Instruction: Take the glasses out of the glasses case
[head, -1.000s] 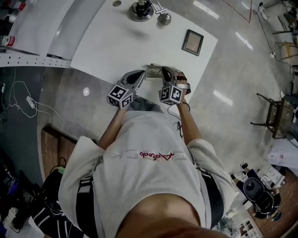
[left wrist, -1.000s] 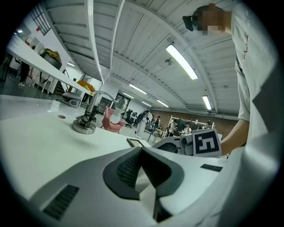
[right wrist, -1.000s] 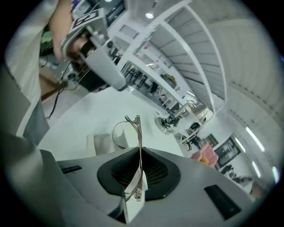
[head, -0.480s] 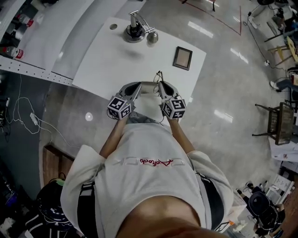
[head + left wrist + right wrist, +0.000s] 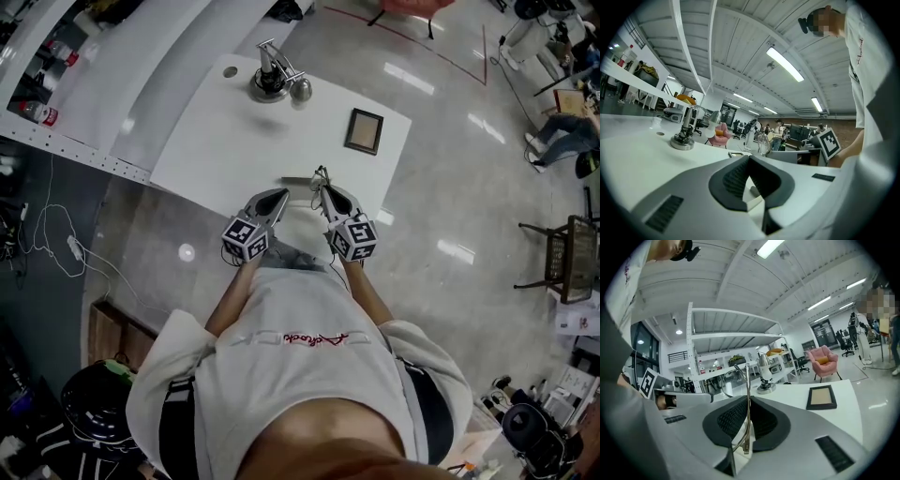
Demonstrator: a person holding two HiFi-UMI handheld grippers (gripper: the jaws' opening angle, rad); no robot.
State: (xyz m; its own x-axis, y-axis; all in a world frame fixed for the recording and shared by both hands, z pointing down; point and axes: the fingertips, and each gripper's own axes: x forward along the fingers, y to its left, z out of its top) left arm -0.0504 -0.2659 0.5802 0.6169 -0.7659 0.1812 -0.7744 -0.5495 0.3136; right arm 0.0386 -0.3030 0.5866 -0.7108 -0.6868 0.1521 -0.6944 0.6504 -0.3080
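Observation:
My right gripper (image 5: 322,189) (image 5: 748,404) is shut on one temple arm of the thin wire-framed glasses (image 5: 747,380). The glasses stand upright out of its pads, above the table's near edge, and show as a fine loop in the head view (image 5: 320,175). The grey glasses case (image 5: 298,180) lies just beyond both grippers on the white table (image 5: 216,141). In the left gripper view the case (image 5: 797,155) sits ahead to the right, with a lens (image 5: 763,143) over it. My left gripper (image 5: 279,196) (image 5: 749,160) is beside the case with its pad tips together and nothing between them.
A metal lamp stand (image 5: 273,79) is at the table's far side and a small dark picture frame (image 5: 364,131) at its right. The person's body is close behind both grippers. Glossy floor surrounds the table, and a chair (image 5: 561,258) stands far right.
Both grippers have drawn back from the case toward the person. The right gripper has rolled and risen, bringing the glasses up away from the case. The left gripper no longer touches the case.

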